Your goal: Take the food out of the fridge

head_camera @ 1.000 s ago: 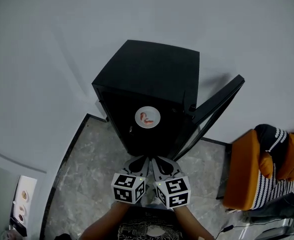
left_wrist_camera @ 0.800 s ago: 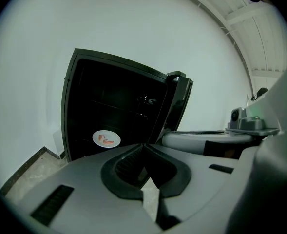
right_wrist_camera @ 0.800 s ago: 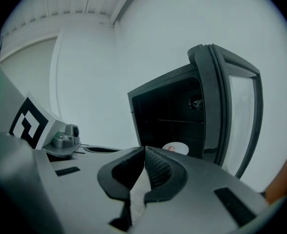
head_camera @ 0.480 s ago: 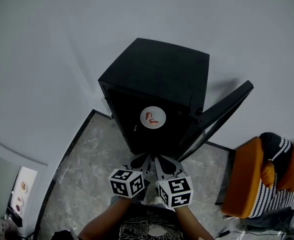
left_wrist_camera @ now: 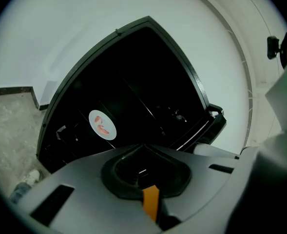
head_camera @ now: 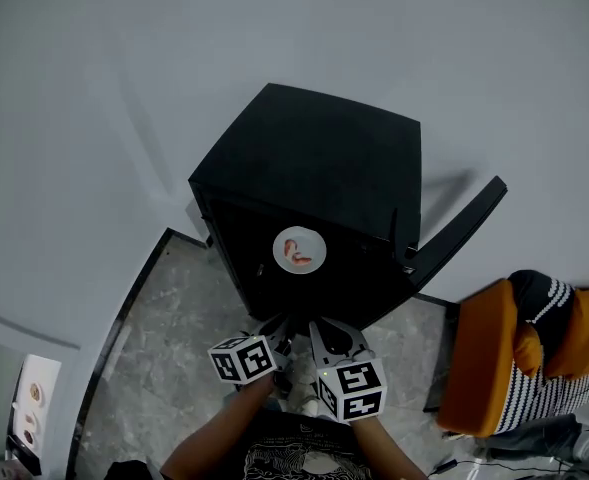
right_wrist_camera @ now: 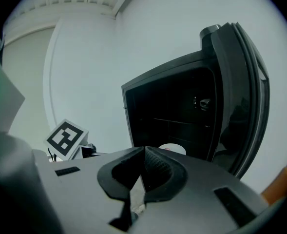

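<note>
A small black fridge [head_camera: 314, 168] stands against the white wall with its door [head_camera: 459, 236] swung open to the right. Inside it, a white plate [head_camera: 299, 249] carries reddish food [head_camera: 300, 254]; the plate [left_wrist_camera: 103, 125] also shows in the left gripper view, and its rim [right_wrist_camera: 173, 149] peeks over the jaws in the right gripper view. My left gripper [head_camera: 277, 327] and right gripper [head_camera: 319, 330] hover side by side just in front of the fridge opening, below the plate. Both are shut and hold nothing.
The fridge sits on a grey marble floor [head_camera: 174, 348] with a dark border. An orange chair [head_camera: 489, 363] with striped cloth stands at the right, close to the open door. A white shoe [left_wrist_camera: 32, 177] shows on the floor at the lower left of the left gripper view.
The view has shifted slightly and the fridge now sits a little lower and closer. Both grippers stay shut side by side in front of the opening.
</note>
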Demonstrator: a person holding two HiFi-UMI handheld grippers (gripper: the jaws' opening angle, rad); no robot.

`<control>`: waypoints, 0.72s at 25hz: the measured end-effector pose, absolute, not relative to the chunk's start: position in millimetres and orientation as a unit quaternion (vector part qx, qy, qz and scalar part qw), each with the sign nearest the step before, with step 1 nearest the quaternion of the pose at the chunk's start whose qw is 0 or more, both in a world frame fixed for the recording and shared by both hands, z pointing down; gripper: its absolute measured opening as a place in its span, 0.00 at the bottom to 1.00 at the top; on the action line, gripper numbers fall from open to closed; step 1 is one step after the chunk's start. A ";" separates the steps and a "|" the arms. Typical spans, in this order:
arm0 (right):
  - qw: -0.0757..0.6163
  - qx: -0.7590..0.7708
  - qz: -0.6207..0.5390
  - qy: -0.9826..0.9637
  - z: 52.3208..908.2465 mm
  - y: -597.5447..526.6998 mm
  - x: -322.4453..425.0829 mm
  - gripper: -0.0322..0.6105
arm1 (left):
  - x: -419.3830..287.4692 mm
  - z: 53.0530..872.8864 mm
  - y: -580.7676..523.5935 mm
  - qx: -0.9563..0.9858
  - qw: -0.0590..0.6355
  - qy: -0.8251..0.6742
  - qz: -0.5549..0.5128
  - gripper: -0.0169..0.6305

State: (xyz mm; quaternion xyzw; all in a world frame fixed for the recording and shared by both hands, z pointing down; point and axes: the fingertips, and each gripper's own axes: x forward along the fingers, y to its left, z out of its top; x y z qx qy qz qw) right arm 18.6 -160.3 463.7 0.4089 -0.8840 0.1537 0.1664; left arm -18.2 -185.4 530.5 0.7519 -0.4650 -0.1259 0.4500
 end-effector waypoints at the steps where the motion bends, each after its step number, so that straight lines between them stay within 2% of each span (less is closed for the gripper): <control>1: 0.170 0.411 0.154 -0.882 465.1 -163.8 17.2 0.08 | -20.6 535.9 -190.8 0.748 0.462 -0.457 -0.138 0.05; 10: 0.192 0.430 0.155 -0.869 477.3 -194.5 0.1 0.08 | -45.2 566.3 -233.7 0.727 0.507 -0.406 -0.221 0.05; 18: 0.203 0.449 0.159 -0.856 485.0 -220.1 -8.4 0.08 | -62.4 601.3 -264.1 0.704 0.541 -0.391 -0.243 0.05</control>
